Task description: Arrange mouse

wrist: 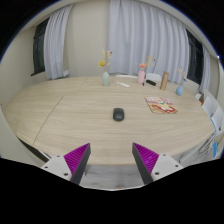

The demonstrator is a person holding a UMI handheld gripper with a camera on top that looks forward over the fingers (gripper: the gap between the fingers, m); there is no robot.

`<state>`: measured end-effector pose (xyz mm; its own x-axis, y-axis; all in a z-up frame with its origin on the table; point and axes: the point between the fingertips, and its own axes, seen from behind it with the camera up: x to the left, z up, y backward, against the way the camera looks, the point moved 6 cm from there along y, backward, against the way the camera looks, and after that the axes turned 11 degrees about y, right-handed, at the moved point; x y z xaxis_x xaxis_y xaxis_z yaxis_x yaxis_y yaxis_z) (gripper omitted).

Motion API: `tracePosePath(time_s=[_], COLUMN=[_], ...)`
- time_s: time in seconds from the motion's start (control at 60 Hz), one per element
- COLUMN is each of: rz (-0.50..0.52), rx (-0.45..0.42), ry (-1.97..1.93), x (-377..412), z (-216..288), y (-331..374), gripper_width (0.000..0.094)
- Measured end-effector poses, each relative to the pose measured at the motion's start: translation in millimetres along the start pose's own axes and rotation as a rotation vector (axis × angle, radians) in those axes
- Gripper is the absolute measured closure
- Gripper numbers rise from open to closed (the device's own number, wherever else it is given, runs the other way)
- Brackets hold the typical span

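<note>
The room held a large table point(70, 115) with a light wooden top and a rounded far edge. A thin seam ran across its surface. Behind the table, long pale curtains point(130, 35) hung from above and covered most of the far wall. At both sides of the curtains, dark window panes point(40, 45) showed, so it looked dark outside. The wall between the curtains was plain and light. The light inside was soft and even, without strong shadows on the table. At the right side, beyond the table's edge, some whitish furniture point(213, 112) stood, but it was not clear what kind it was.
</note>
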<state>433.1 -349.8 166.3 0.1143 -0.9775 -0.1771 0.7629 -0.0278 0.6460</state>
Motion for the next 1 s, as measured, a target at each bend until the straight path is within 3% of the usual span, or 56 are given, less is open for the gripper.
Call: tracePosePath(time_s=[0.583,1.0], rz=[-0.006,0.026], rx=[-0.039,-0.01], ry=[0.025,0.006], x=[-38,-44], z=[19,34], y=[-147,-256], gripper_width=[0.0077,0.008])
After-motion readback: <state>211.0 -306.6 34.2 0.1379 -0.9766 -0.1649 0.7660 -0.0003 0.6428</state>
